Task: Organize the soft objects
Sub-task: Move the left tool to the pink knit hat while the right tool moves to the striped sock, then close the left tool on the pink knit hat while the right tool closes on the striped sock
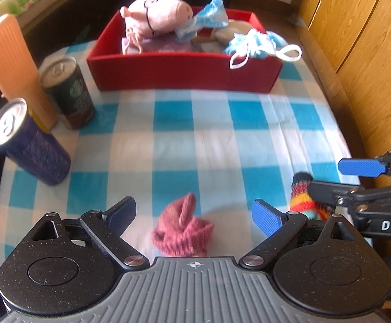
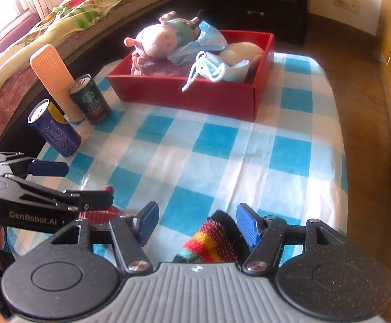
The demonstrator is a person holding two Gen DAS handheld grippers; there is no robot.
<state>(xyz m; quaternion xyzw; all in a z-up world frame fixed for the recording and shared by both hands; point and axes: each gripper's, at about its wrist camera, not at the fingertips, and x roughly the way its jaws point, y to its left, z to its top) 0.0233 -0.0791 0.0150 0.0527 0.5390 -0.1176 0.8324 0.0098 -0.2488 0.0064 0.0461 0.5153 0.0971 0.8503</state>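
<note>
Left wrist view: red box (image 1: 184, 72) already holds pig plush (image 1: 157, 13) and masks (image 1: 252, 43). Left tongs (image 1: 194, 215) spread around pink sock (image 1: 183, 231); right tongs (image 2: 196, 224) spread around striped sock (image 2: 209, 242). Both socks left.

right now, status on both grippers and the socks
Left gripper open over pink sock. Right gripper open around striped sock. Red box ahead, path clear.

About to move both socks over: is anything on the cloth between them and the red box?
Nothing visible. The pink sock lies between the open left tool's fingers, the striped sock between the open right tool's. Only bare checked cloth leads to the red box; the cans stand off left.
</note>
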